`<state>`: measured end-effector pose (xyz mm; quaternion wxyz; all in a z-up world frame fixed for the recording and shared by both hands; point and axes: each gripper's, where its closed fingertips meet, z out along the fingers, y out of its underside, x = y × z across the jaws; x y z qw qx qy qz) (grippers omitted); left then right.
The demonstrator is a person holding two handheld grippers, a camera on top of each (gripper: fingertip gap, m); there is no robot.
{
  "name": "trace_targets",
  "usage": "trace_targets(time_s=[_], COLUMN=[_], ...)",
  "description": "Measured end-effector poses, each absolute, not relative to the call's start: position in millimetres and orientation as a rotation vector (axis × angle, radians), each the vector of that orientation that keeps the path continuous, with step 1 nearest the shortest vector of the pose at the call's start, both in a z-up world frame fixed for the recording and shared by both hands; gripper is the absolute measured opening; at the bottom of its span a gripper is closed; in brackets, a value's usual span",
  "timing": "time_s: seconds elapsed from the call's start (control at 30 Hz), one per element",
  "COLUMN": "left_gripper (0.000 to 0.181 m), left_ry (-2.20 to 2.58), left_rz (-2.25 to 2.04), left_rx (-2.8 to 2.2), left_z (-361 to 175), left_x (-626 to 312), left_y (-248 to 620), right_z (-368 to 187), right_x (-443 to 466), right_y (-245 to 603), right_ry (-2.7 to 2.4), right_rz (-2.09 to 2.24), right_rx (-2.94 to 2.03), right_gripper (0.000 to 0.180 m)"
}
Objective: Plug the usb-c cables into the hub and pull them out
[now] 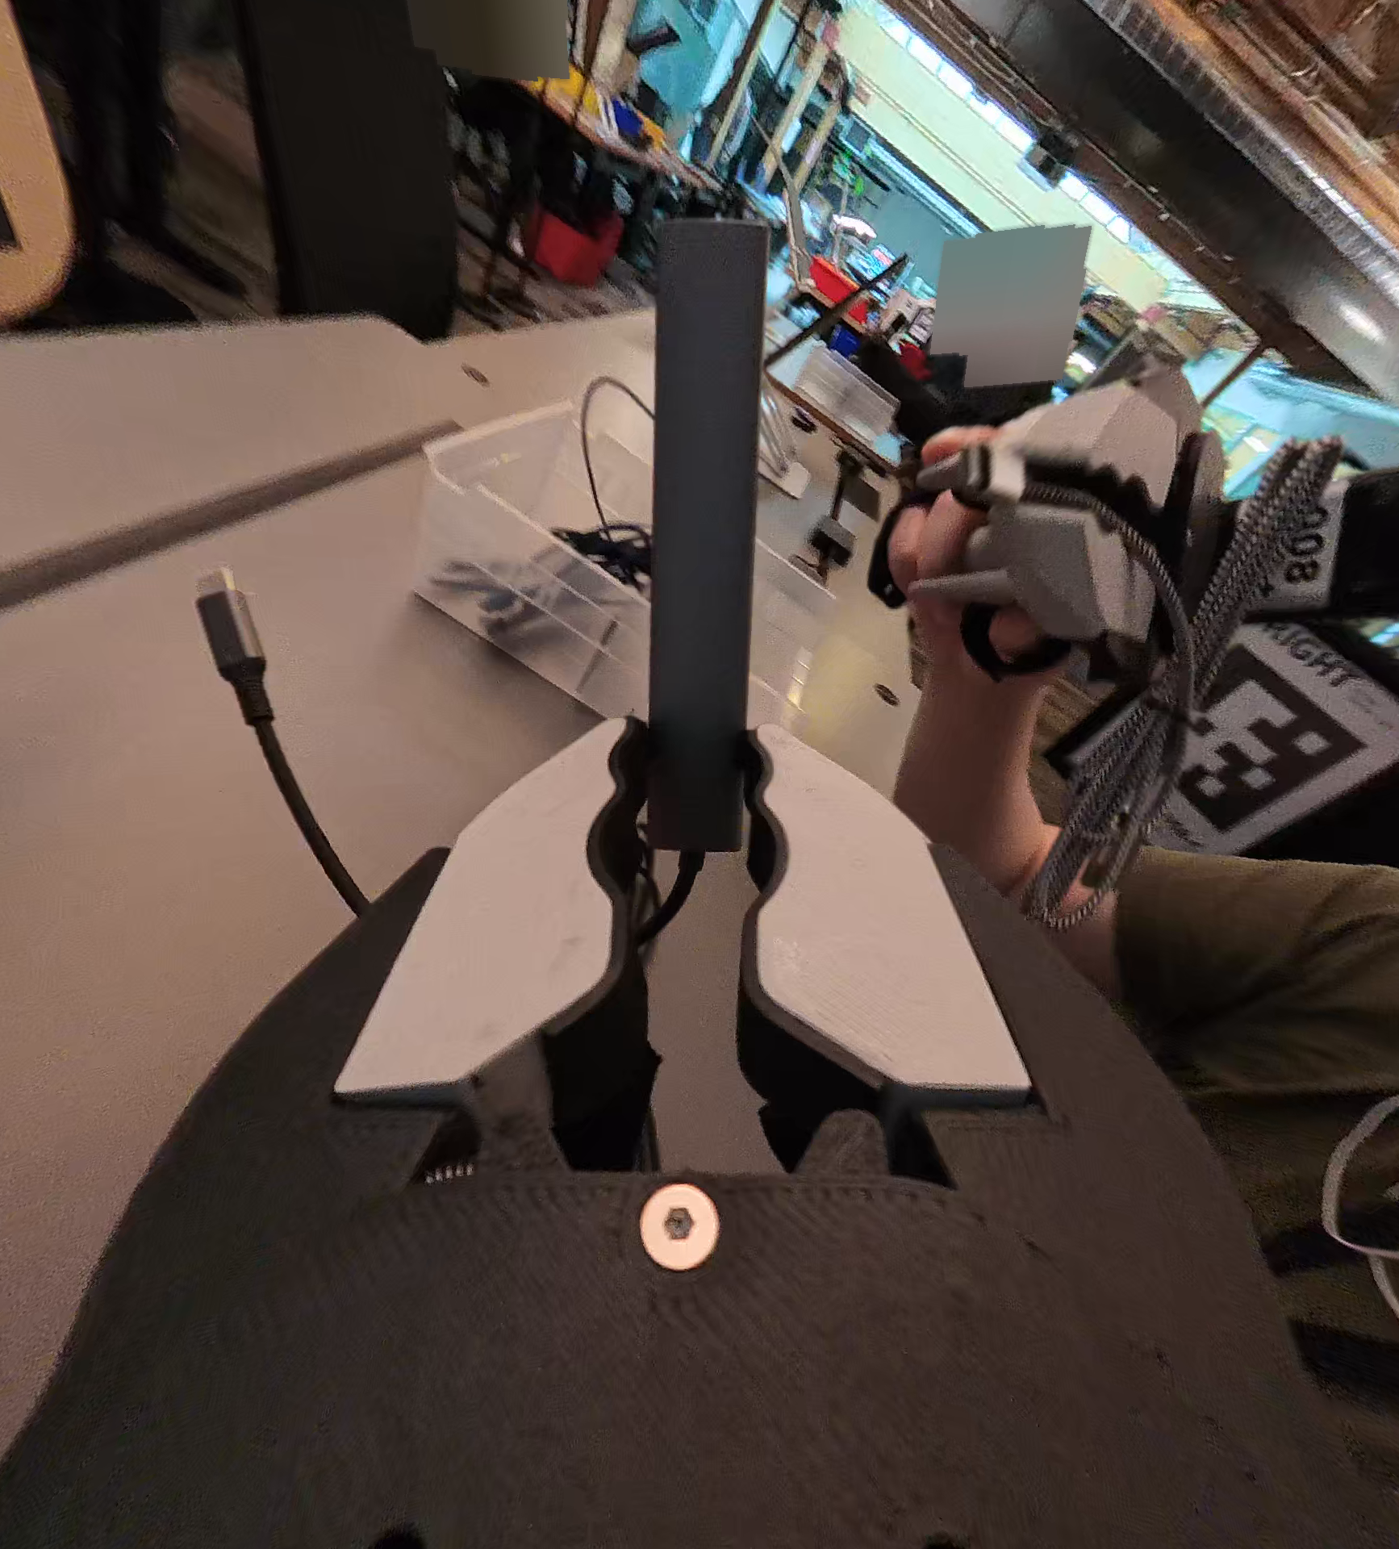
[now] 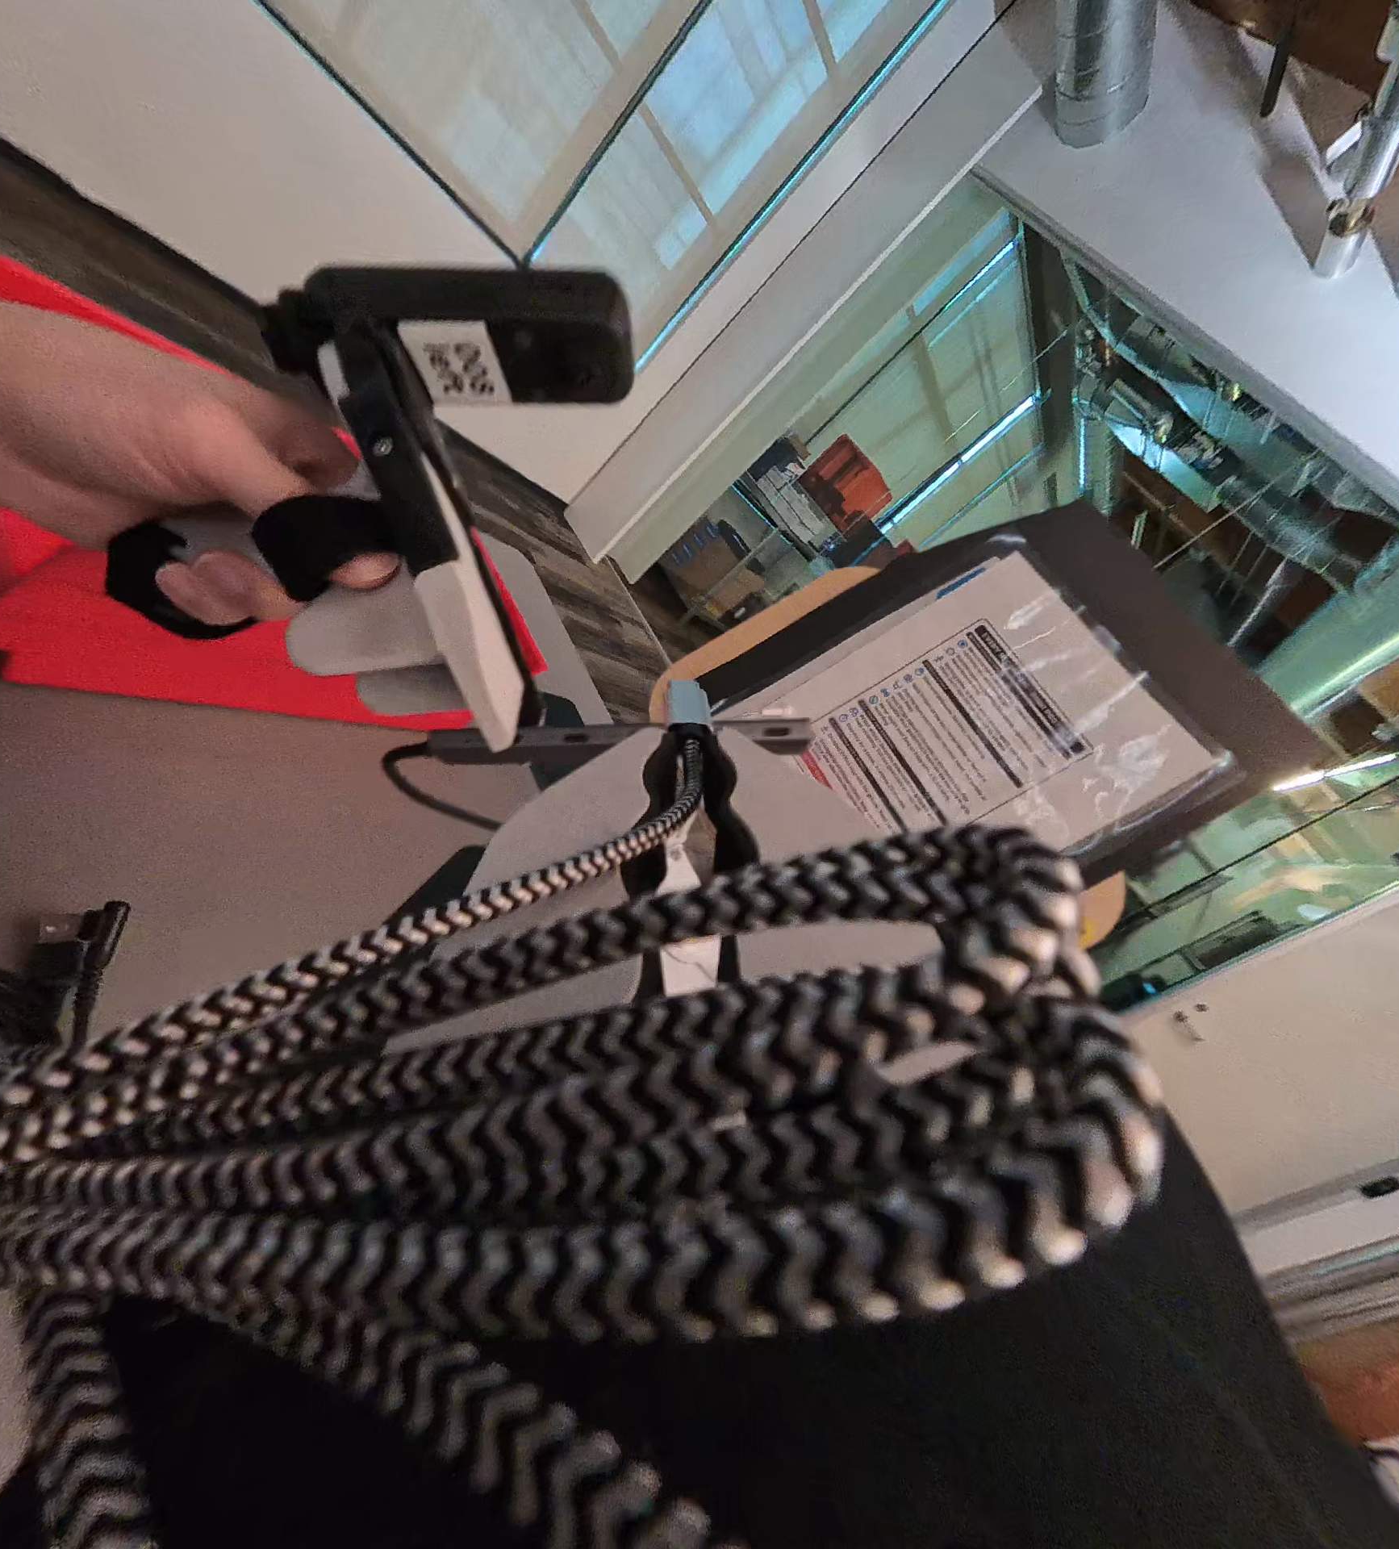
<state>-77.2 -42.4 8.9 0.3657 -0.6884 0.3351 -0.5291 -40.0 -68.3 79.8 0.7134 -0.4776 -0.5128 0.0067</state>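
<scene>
The left gripper [image 1: 694, 784] is closed on the hub [image 1: 707, 469], a long dark grey bar. In the left wrist view the hub stands up between the two light grey fingers [image 1: 512, 914], pinched near its lower end, and a thin black cord comes out of its bottom and goes down between the jaws. Behind it lies the grey table [image 1: 134, 754]. On the table rests a black cable with a silver plug [image 1: 231, 624], its plug pointing away from the camera, well to the left of the hub. Farther back stands a clear plastic box [image 1: 512, 536] with dark cables inside.

The right gripper [image 2: 689, 738] is closed on the silver plug of the braided usb-c cable [image 2: 686, 702]. In the right wrist view the plug tip is touching or just at the long edge of the hub [image 2: 587, 739], which crosses the picture almost horizontally; I cannot tell if the plug is already inside a port. The black-and-white braided cable hangs in several loops over the gripper body (they cover most of the lower part of this view). The person's hand [image 2: 93, 453] holds the left gripper [image 2: 503, 712] from the left side, and a red flat object [image 2: 34, 603] lies on the table behind it
</scene>
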Motion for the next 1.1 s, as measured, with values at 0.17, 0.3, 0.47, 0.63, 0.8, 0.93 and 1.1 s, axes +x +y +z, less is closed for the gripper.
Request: trace_targets(time_s=[0.17, 0.3, 0.47, 0.63, 0.8, 0.93, 1.1], left_gripper=[0.021, 0.021, 0.021, 0.021, 0.021, 0.021, 0.021], left_ry=[0.826, 0.821, 0.837, 0.851, 0.855, 0.853, 0.874], left_rz=[-1.211, -1.149, -1.077, -1.083, -1.100, -1.078, -0.976], left_rx=[-1.728, -1.732, -1.723, -1.714, -1.710, -1.699, -1.665], left_z=[20, 20, 22, 25, 25, 27, 30], left_x=[-81, -84, -83, -81, -78, -78, -77], left_y=[-38, -35, -36, -40, -43, -44, -43], right_z=[65, 59, 54, 53, 52, 53, 56], right_x=[-57, -62, -66, -64, -62, -60, -60], right_y=[-68, -67, -65, -60, -57, -55, -56], right_ry=[-1.205, -1.232, -1.231, -1.220, -1.211, -1.199, -1.175], right_rz=[-0.138, -0.204, -0.174, -0.188, -0.191, -0.187, -0.185], right_rx=[-1.025, -1.009, -1.031, -1.050, -1.071, -1.082, -1.102], right_gripper=[0.003, 0.004, 0.008, 0.006, 0.006, 0.006, 0.006])
